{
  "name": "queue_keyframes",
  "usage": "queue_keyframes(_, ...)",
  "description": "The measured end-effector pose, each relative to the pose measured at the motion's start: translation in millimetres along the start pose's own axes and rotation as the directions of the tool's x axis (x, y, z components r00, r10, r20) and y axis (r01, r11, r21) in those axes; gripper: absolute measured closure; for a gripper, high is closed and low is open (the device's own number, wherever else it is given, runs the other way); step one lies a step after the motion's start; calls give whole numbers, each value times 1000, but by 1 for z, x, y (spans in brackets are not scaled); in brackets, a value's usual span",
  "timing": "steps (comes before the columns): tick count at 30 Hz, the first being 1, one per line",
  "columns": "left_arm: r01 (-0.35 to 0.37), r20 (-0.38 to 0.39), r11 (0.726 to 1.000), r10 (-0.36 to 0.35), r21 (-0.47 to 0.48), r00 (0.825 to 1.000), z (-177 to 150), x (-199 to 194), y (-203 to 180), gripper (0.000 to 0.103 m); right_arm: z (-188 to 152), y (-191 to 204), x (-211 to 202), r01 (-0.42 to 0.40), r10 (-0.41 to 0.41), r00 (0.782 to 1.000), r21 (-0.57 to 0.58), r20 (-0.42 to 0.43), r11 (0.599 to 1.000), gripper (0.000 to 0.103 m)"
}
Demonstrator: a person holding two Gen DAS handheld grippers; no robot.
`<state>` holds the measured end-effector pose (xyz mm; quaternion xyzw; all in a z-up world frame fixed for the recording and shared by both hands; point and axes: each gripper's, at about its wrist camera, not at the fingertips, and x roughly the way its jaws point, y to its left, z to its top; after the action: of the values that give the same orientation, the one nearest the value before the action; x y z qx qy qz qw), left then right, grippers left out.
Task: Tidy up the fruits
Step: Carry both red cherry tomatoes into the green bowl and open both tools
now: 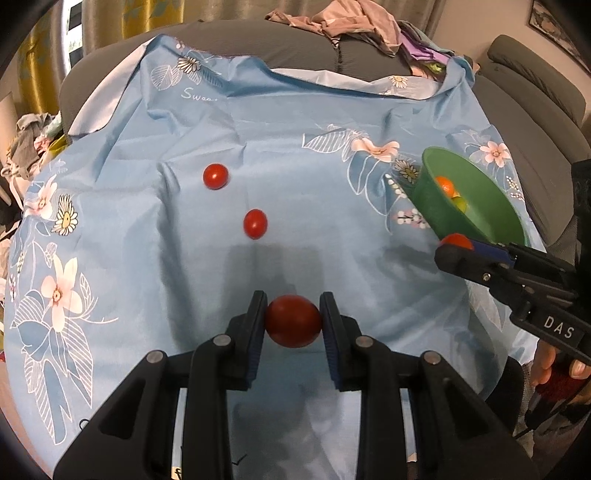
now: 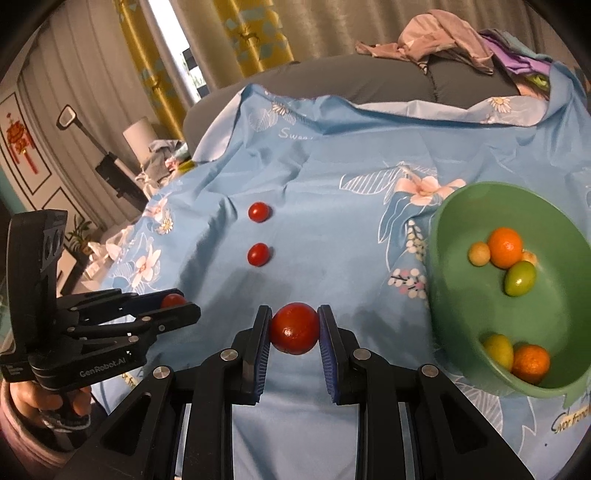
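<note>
My left gripper [image 1: 293, 314] is shut on a red tomato [image 1: 293, 320] and holds it above the blue flowered cloth [image 1: 147, 277]. My right gripper [image 2: 294, 321] is shut on another red tomato [image 2: 294, 328], just left of the green bowl [image 2: 454, 206]. The bowl holds oranges [image 2: 505, 247], green fruits [image 2: 520, 278] and small yellow ones. Two more red tomatoes lie on the cloth, one farther [image 1: 215, 176] [image 2: 258, 212] and one nearer [image 1: 255, 223] [image 2: 258, 254]. In the left wrist view the right gripper [image 1: 456, 247] is at the bowl's [image 1: 443, 177] near rim. The left gripper [image 2: 173, 306] shows at left in the right wrist view.
The cloth covers a grey sofa [image 1: 280, 48] with a pile of clothes [image 1: 351, 22] on its back. More clutter lies at the left [image 1: 33, 136]. Yellow curtains [image 2: 255, 33] hang behind.
</note>
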<state>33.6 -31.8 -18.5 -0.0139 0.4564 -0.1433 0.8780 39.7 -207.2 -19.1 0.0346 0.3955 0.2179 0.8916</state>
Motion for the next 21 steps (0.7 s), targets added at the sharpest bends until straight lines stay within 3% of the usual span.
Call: queue_keyframes(21, 28, 22, 995, -30, 100, 999, 26, -8, -53, 74, -3, -41, -45, -6, -4, 992, 80, 126, 997, 76)
